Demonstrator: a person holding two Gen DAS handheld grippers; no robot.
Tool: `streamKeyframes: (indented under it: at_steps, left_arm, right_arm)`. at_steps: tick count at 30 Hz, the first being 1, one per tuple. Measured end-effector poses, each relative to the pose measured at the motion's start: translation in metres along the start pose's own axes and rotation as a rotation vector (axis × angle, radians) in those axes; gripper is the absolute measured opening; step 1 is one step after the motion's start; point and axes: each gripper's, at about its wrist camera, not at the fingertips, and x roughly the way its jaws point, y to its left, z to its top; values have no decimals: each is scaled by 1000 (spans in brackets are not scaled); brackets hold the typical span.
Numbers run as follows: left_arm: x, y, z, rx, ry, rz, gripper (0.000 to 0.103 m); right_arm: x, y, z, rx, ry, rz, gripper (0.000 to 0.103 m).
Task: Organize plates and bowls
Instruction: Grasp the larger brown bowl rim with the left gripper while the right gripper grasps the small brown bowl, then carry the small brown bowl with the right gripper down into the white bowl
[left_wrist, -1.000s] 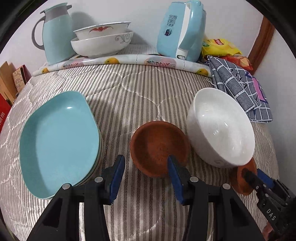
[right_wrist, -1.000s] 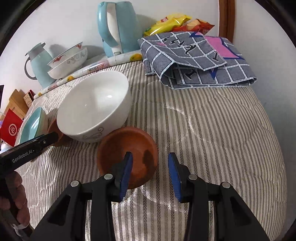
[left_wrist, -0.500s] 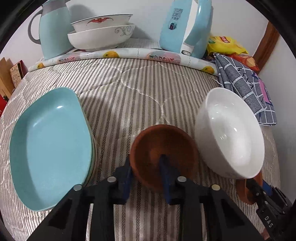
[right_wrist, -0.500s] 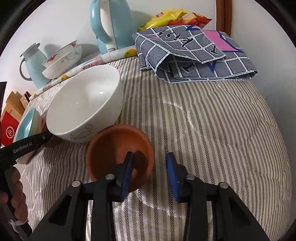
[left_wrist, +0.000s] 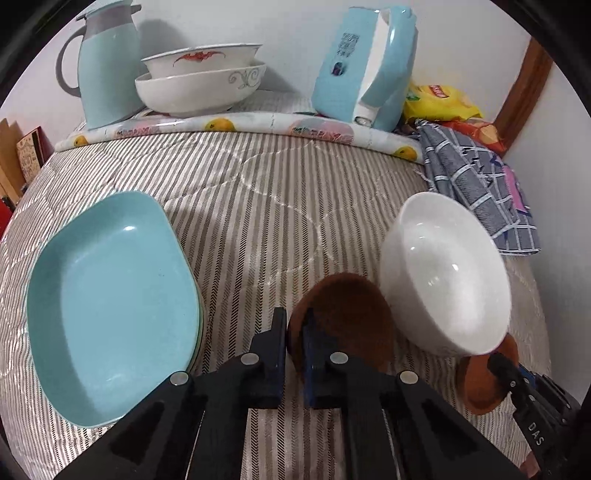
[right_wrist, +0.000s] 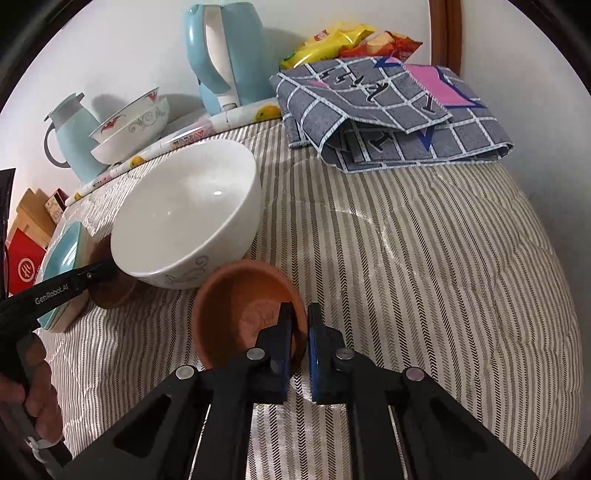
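- Both grippers had closed since a second before; each had stood open around a brown dish, and each was now pinched onto a rim
- left gripper (left_wrist: 294, 334) was clamped on the near rim of one brown dish (left_wrist: 343, 317), which had tilted up beside the white bowl (left_wrist: 447, 273); the teal plates (left_wrist: 110, 299) lay stacked to its left
- right gripper (right_wrist: 298, 332) was nipped on the rim of the other brown dish (right_wrist: 243, 314), touching the white bowl's foot
- To nest the two well, I judged: lift each clear of the white bowl first; keep rims level; lower one into the other gently, since a rim pinch could slip
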Motion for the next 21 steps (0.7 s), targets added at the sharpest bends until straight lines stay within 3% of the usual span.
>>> streamKeyframes:
  at_steps: [21]
  left_arm:
    - [-61, 3, 0, 64, -101, -27, 8]
  right_arm:
    - [-59, 15, 1, 13, -111, -41, 7]
